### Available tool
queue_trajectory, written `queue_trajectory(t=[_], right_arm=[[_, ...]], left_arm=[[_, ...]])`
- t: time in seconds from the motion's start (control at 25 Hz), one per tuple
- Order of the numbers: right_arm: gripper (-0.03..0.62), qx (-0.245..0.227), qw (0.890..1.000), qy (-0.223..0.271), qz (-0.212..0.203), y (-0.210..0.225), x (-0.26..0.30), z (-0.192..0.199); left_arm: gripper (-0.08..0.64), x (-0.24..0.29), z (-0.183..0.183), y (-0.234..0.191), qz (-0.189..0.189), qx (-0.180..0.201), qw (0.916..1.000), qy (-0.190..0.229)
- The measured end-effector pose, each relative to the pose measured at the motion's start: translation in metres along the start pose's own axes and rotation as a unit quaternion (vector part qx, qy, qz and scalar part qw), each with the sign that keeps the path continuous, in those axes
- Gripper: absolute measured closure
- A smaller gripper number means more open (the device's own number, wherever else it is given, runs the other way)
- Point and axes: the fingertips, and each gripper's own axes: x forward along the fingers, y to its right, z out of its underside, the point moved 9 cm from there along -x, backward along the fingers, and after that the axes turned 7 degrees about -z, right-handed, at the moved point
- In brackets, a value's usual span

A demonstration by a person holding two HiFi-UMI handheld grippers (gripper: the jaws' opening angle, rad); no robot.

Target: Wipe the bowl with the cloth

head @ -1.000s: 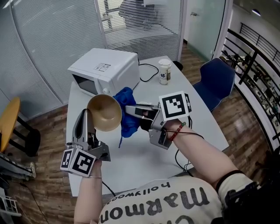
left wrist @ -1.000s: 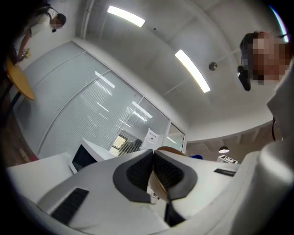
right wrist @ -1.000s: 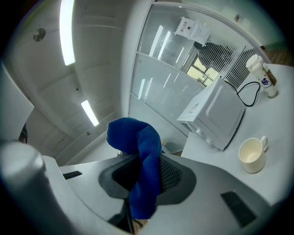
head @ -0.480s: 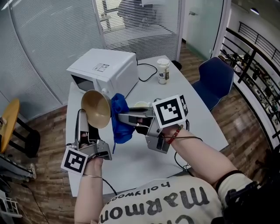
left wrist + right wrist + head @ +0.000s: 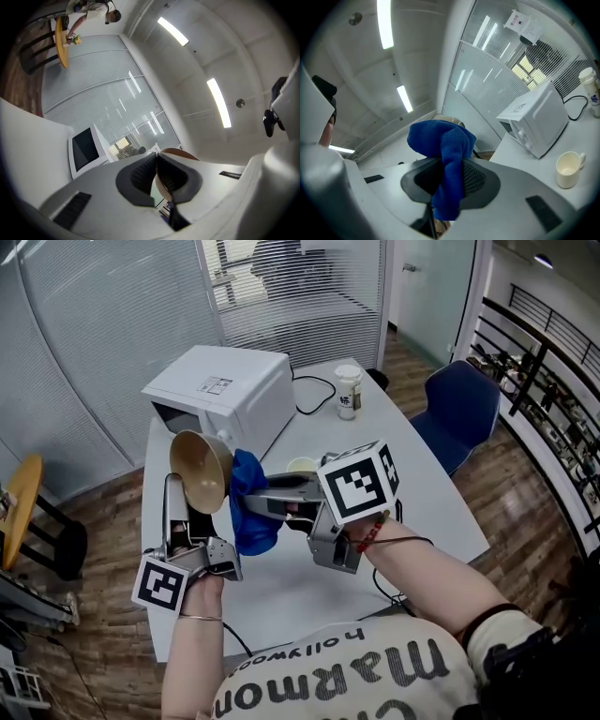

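In the head view the tan bowl [image 5: 199,470] is held up on edge above the table, its hollow turned left. My left gripper [image 5: 176,486] rises from below and is shut on the bowl's rim. The left gripper view shows the left gripper [image 5: 156,158] with its pads pinching the thin rim of the bowl [image 5: 180,153]. My right gripper [image 5: 246,504] points left, shut on the blue cloth [image 5: 247,507], which lies against the bowl's right outer side. In the right gripper view the cloth [image 5: 443,140] bulges out of the right gripper [image 5: 447,174]. It hides most of the bowl [image 5: 451,121].
A white microwave [image 5: 220,390] stands at the back left of the white table [image 5: 412,502]. A lidded cup [image 5: 349,393] and a black cable [image 5: 317,390] are behind, and a pale mug [image 5: 302,466] sits behind my right gripper. A blue chair [image 5: 464,418] is at the right.
The bowl has rolled from facing me to standing on edge and shifted a little left. My right gripper has carried the cloth left, up against the bowl.
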Motion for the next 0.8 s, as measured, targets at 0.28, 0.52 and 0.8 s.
queue_trajectory(t=[0.28,0.52,0.8], right_arm=[[0.494,-0.048,0.998,-0.040,0.017,-0.008,0.013,0.005],[0.494,-0.058,0.996,-0.058,0.017,-0.010,0.015,0.012],[0.494,-0.068,0.994,-0.079,0.020,-0.009,0.015,0.013]], left_arm=[[0.555,0.001,0.000,0.004,0.003,-0.027,0.9996,0.001],[0.555,0.000,0.007,0.014,0.029,-0.062,0.9975,-0.019],[0.554,0.006,0.016,0.022,0.089,-0.098,0.9874,-0.087]])
